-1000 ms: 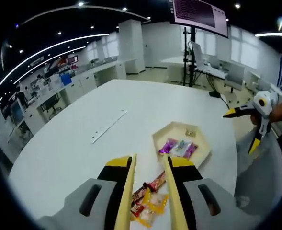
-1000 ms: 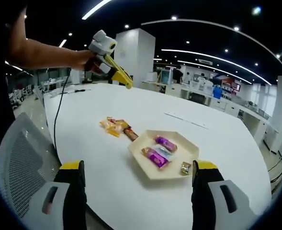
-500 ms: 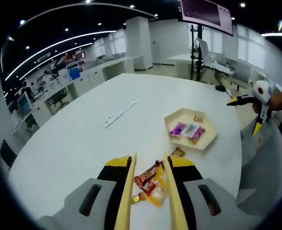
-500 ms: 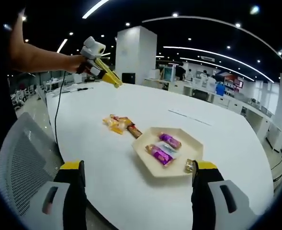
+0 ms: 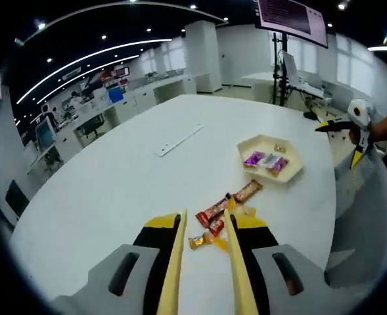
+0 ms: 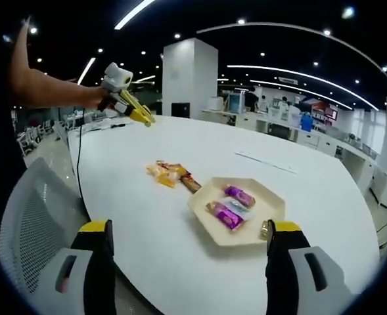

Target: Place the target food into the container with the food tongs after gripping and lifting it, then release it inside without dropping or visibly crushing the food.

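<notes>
A large open-plan office with a dark ceiling crossed by long curved white light strips (image 5: 81,62) and small round spotlights. A broad white square pillar (image 6: 187,79) stands mid-room, with rows of white desks (image 5: 124,108) and monitors running along one side. A big rounded white table (image 5: 114,177) fills the foreground, a grey mesh-backed chair (image 6: 29,230) sits at its edge, and a dark wall screen (image 5: 292,20) hangs above on a black stand.

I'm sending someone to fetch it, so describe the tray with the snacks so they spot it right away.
On the big round white table, look beside the loose pile of wrapped snacks. The tray is a shallow, cream, six-sided dish holding purple-wrapped snacks, the one raised container on the table.
</notes>
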